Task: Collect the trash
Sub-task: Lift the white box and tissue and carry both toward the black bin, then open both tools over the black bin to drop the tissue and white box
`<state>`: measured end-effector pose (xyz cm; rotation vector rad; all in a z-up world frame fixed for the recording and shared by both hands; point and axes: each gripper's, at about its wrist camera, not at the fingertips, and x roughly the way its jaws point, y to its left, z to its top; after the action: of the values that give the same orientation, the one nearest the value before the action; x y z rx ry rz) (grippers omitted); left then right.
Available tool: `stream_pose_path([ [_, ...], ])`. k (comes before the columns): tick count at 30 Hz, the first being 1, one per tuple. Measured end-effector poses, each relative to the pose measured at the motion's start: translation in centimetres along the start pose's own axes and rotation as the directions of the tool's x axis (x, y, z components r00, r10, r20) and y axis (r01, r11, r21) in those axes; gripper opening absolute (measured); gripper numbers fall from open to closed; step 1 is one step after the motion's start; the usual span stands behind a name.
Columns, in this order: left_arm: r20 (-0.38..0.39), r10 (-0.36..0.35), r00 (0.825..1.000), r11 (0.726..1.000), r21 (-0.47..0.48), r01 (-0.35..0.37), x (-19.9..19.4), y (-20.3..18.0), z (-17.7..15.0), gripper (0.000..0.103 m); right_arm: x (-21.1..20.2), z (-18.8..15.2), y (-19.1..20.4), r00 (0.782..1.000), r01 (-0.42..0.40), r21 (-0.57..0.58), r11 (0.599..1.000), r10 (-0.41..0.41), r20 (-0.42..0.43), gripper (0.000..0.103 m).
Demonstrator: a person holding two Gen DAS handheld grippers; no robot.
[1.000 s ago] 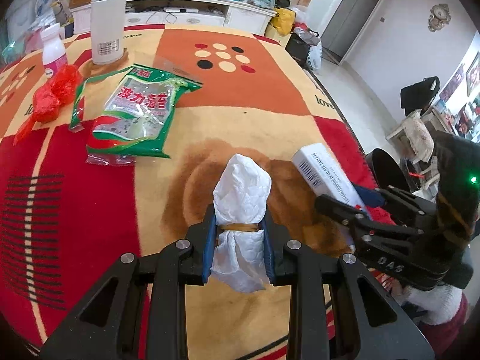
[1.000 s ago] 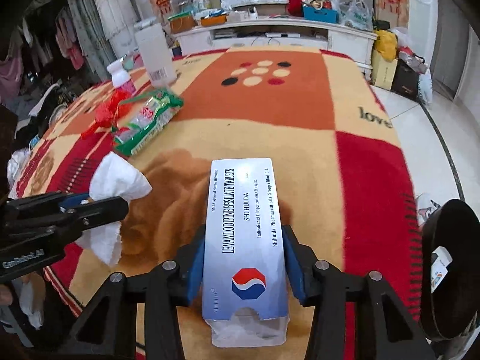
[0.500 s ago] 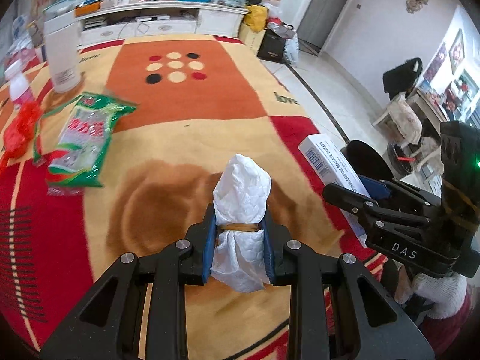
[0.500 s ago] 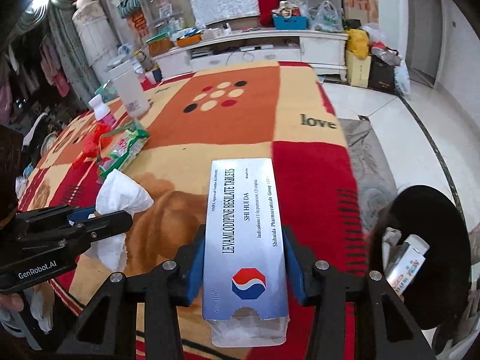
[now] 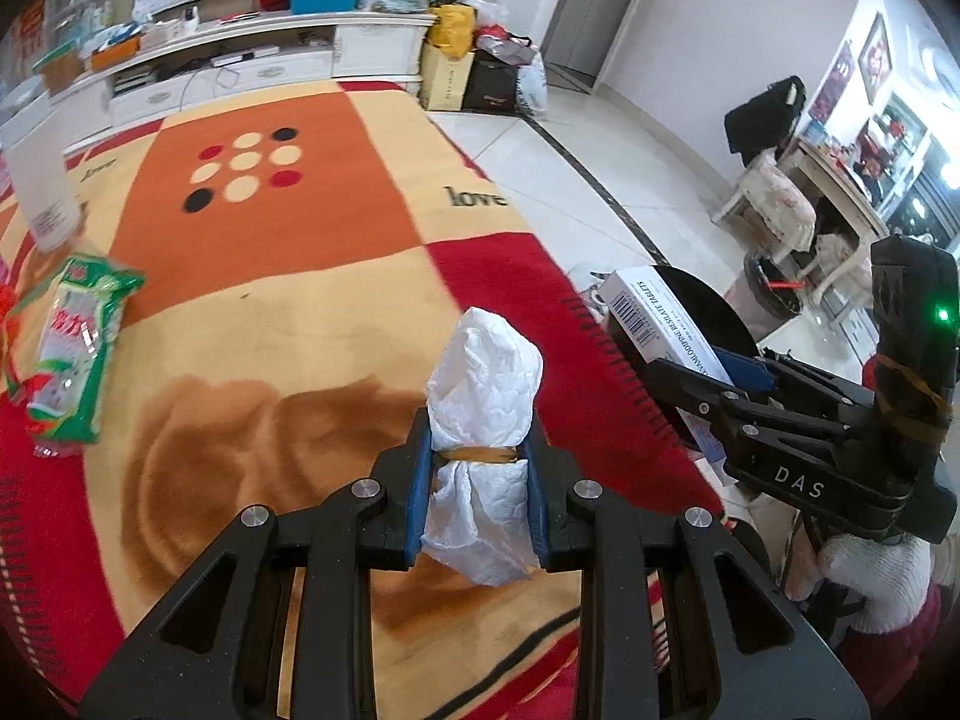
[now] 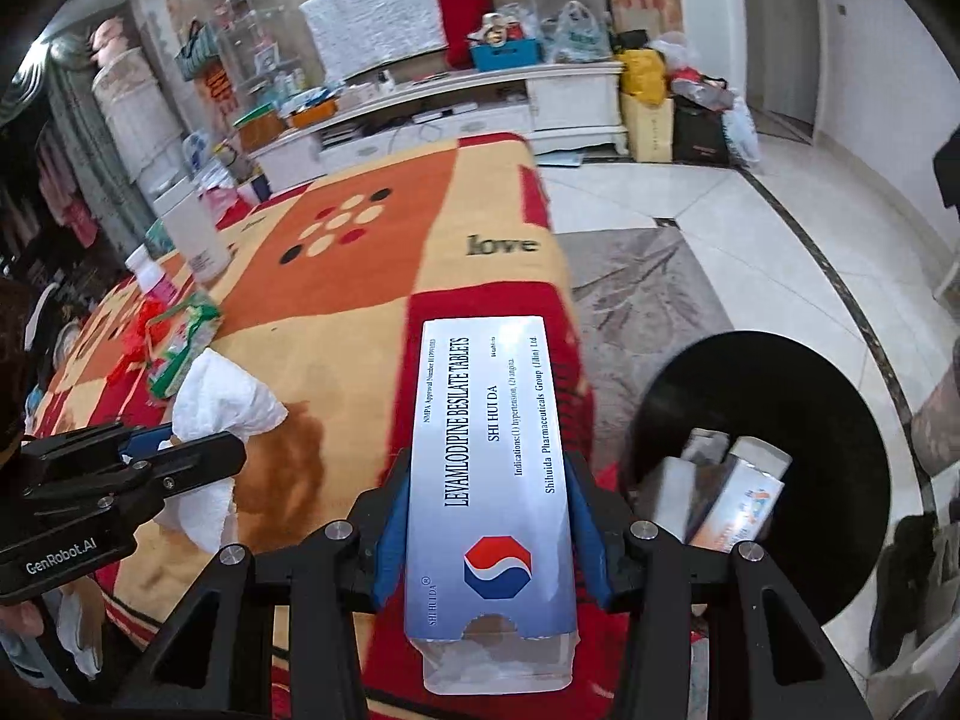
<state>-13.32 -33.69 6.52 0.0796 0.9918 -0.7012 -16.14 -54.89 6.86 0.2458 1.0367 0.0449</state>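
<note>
Two loads: your left gripper (image 5: 477, 486) pinches a tissue wad (image 5: 483, 414), your right gripper (image 6: 486, 519) clamps a tablet box (image 6: 489, 468) (black bin (image 6: 774, 468) lower right, their likely destination)

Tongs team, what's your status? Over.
Left tongs shut on tissue wad. Right tongs shut on tablet box. Black bin beside, path open.

both grippers angle downward, side by side. the left gripper (image 5: 478, 480) is clamped. the right gripper (image 6: 487, 531) is clamped too, a white-gloved hand (image 5: 870, 576) beneath it.
</note>
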Motion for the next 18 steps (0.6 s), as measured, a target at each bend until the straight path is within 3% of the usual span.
stream_pose_path([
  [18,-0.037,-0.073,0.997,0.992,0.096,0.076,4.2,-6.4,2.5,0.025,-2.0,-1.0,-8.2,0.995,0.094,0.149,0.984,-0.097,0.015,0.045],
])
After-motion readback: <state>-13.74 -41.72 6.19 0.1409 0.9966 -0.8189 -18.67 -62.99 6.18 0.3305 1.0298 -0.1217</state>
